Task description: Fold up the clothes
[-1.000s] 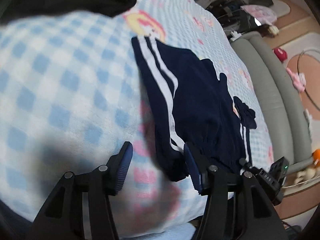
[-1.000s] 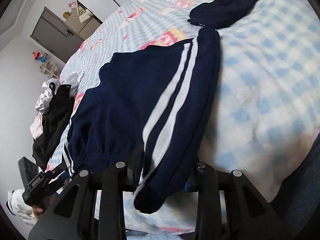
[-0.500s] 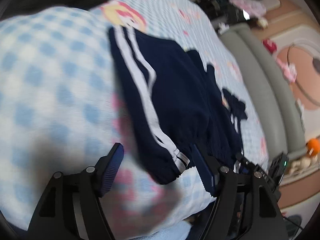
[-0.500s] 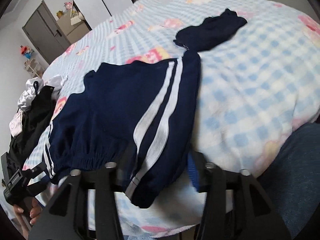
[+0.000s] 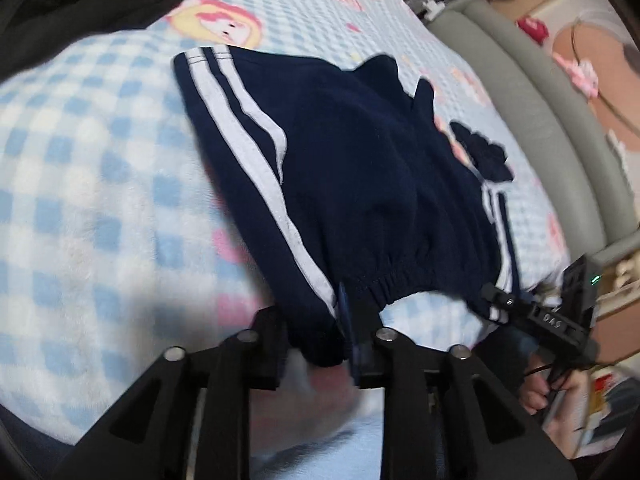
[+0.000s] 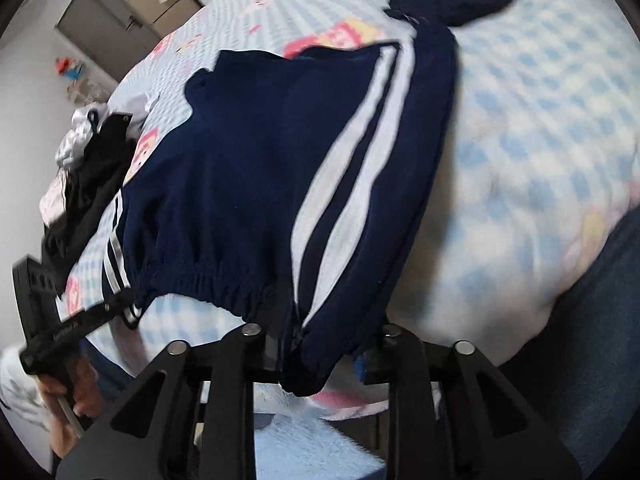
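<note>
Nearest each camera, the left gripper [image 5: 320, 336] and right gripper [image 6: 320, 346] each pinch a waistband corner of the navy track pants [image 5: 360, 168] (two white side stripes). Beyond them, the pants lie spread on a blue-checked cartoon blanket [image 5: 100, 184]. Farther off stand a grey sofa [image 5: 532, 92] and a grey door [image 6: 104, 32]. No lettering is legible.

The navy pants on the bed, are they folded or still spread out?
Folded once: the navy pants lie doubled, legs stacked, with white stripes along the top edge.
</note>
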### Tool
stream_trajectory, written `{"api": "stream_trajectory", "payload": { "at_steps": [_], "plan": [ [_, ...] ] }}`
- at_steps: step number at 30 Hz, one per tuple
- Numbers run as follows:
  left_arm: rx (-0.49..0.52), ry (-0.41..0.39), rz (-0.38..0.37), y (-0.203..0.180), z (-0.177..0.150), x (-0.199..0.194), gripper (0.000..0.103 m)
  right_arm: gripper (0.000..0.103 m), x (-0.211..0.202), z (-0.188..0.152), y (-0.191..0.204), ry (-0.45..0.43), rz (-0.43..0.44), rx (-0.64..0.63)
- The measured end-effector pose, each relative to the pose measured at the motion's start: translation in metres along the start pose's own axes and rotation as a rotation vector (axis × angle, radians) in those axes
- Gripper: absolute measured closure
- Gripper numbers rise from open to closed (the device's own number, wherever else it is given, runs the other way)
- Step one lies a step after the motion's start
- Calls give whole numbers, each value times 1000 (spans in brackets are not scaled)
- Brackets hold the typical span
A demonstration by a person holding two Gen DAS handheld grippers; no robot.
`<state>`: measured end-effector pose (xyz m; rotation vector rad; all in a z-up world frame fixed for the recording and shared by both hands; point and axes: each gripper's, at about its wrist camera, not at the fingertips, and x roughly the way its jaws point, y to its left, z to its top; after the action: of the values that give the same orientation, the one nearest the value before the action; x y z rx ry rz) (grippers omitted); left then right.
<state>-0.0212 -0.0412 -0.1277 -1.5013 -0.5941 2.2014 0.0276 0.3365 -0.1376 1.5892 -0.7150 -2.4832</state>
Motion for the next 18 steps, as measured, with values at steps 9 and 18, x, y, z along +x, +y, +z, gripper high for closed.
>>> {"api": "stream_trajectory", "payload": {
  "at_steps": [9, 18],
  "plan": [
    [112, -210, 92, -17, 23, -55, 63, 45, -67, 30, -37, -157, -15, 13],
    [204, -137, 14, -61, 78, 1, 62, 34, -38, 95, -30, -158, -104, -6]
  ]
}}
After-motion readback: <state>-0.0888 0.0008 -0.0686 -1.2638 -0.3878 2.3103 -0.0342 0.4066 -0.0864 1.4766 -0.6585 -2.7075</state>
